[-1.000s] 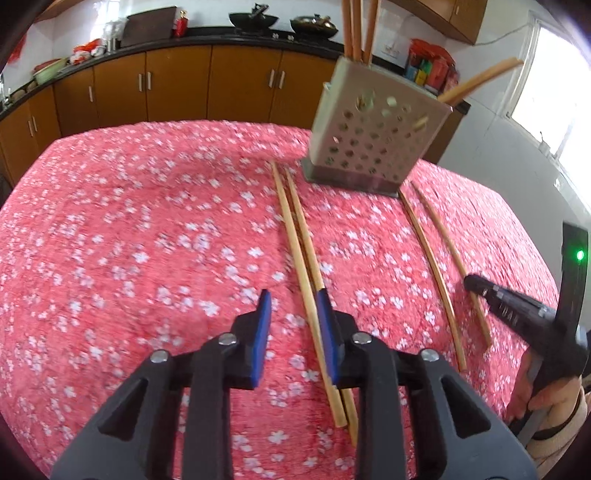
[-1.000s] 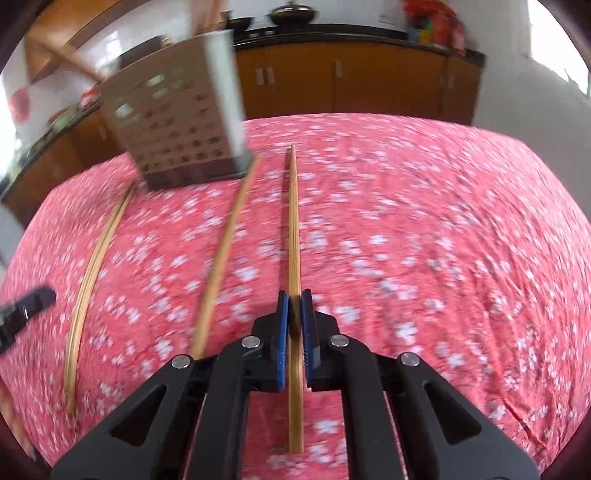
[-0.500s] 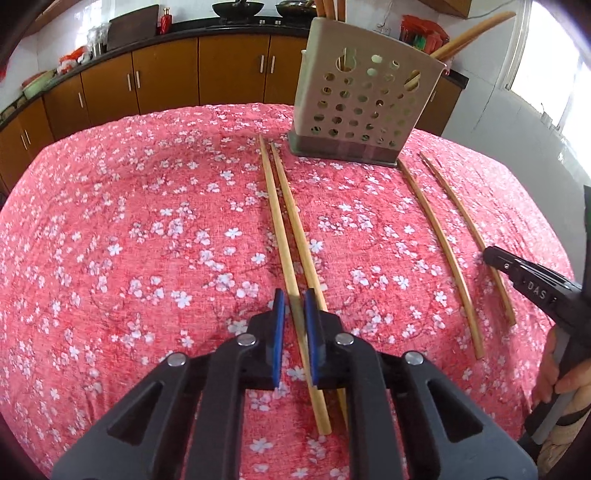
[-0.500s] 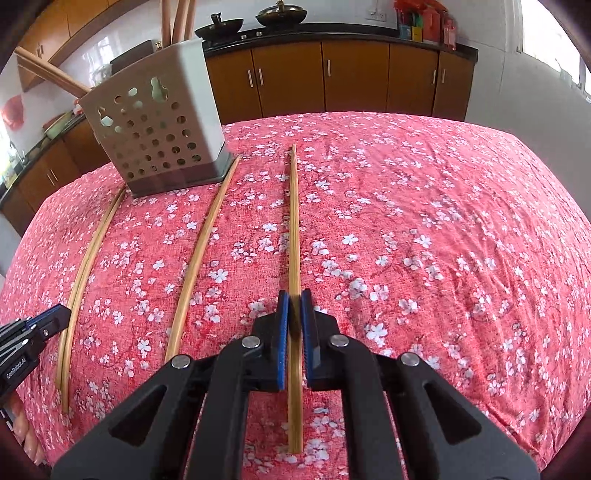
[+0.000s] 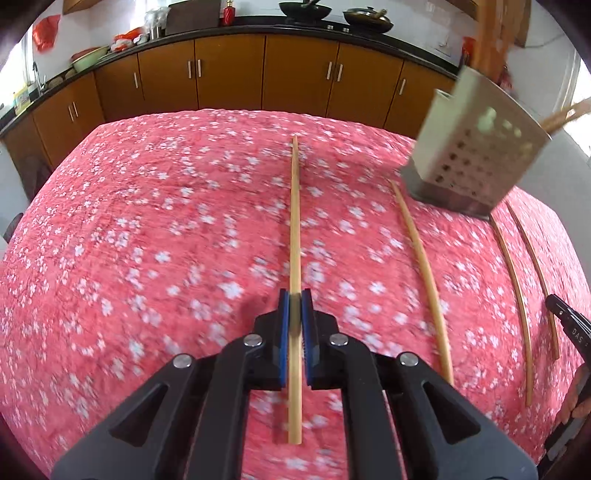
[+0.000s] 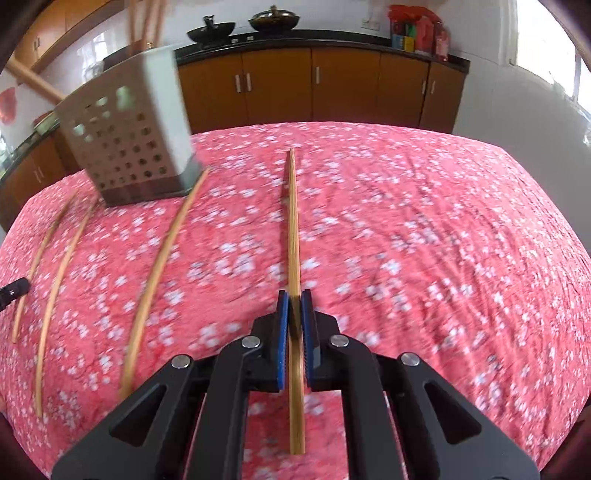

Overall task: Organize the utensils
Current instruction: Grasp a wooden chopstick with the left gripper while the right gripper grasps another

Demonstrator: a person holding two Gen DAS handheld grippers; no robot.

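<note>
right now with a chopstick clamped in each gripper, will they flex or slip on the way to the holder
Probably stiff: the chopstick in the left gripper runs straight past the pads on both sides. It may pivot, since it is pinched at one narrow spot with most of its length ahead. The holder looks tall on a small base, so a knock might tip it.

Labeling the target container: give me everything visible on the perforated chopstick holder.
The chopstick holder is a square, pale grey-beige box, metal or plastic by look, with rows of round holes in its walls and a darker band at its base. It stands on the red floral tablecloth at the table's far side; its tilt looks like fisheye distortion. Several wooden chopsticks stick out of its open top, one leaning out sideways. A loose chopstick on the cloth ends right at its base; contact is unclear. Neither tool touches it.
</note>
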